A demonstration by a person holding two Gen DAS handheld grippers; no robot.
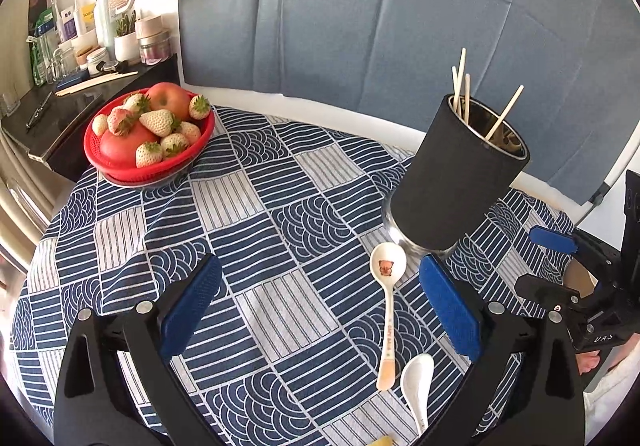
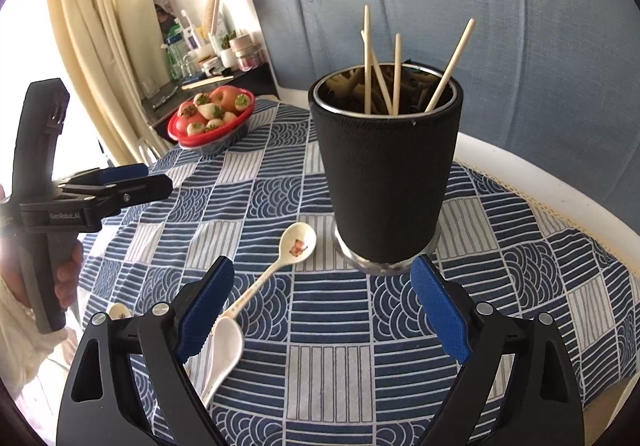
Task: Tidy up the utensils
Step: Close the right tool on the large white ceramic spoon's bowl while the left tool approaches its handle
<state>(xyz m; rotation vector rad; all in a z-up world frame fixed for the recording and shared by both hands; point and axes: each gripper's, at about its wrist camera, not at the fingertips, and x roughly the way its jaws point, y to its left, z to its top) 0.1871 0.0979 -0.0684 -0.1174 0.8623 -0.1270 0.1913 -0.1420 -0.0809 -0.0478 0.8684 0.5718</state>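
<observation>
A black-sleeved utensil holder (image 1: pixel 460 182) (image 2: pixel 386 174) stands on the patterned tablecloth with several wooden chopsticks (image 2: pixel 394 70) in it. In front of it lie a white spoon with a cartoon print (image 1: pixel 387 306) (image 2: pixel 280 266) and a plain white spoon (image 1: pixel 417 382) (image 2: pixel 224 350). My left gripper (image 1: pixel 320 270) is open above the cloth, with nothing between its pads; both spoons lie just inside its right finger. My right gripper (image 2: pixel 322 270) is open too, facing the holder's base, and the plain spoon lies by its left finger. The right wrist view shows the left gripper (image 2: pixel 156 176) from the side.
A red basket of apples and strawberries (image 1: pixel 148 134) (image 2: pixel 212 118) sits at the table's far left. A dark side shelf (image 1: pixel 80 102) with jars and bottles stands behind it. A blue fabric backdrop (image 1: pixel 400 6) rises behind the round table. A person's hand (image 2: pixel 68 278) holds the left gripper's handle.
</observation>
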